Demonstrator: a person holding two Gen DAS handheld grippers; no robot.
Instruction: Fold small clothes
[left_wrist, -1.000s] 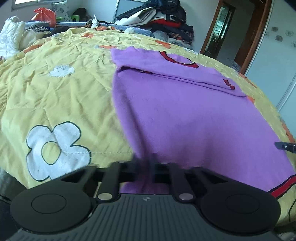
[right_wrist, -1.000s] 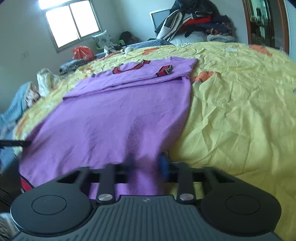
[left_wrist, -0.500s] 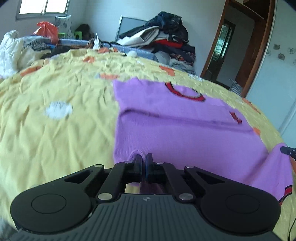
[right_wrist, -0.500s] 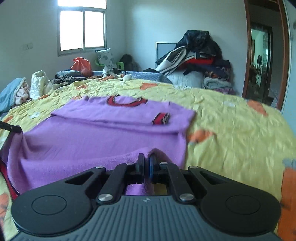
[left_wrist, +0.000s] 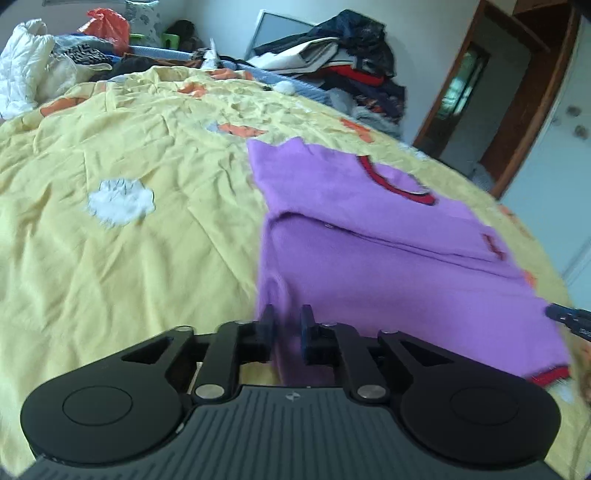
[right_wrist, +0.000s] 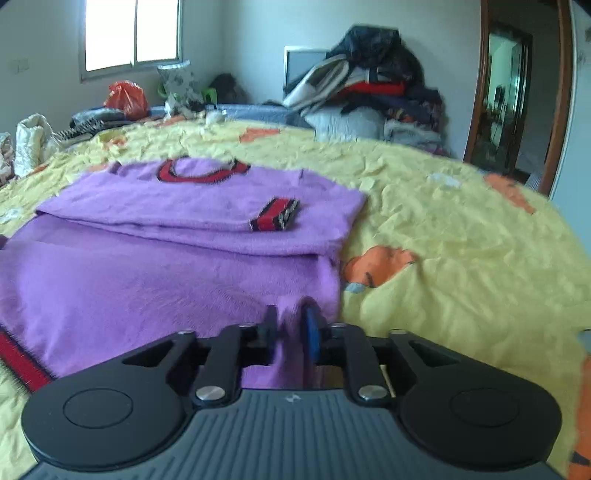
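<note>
Purple sweater (right_wrist: 155, 280) lies on the yellow bedspread (left_wrist: 110, 258) — sleeves already folded across the far chest. Left gripper (left_wrist: 286, 328) and right gripper (right_wrist: 287, 325) each pinch a near hem corner, though blur makes the left grip less certain. Bottom-to-collar fold remains.

**Both grippers pinching cloth**

The left gripper (left_wrist: 286, 326) points forward and low, its fingers (left_wrist: 266, 325) narrowly parted with sweater (left_wrist: 369, 273) cloth between them. The right gripper (right_wrist: 290, 328) sits level, fingers (right_wrist: 312, 332) likewise clamped on a fold.
</note>
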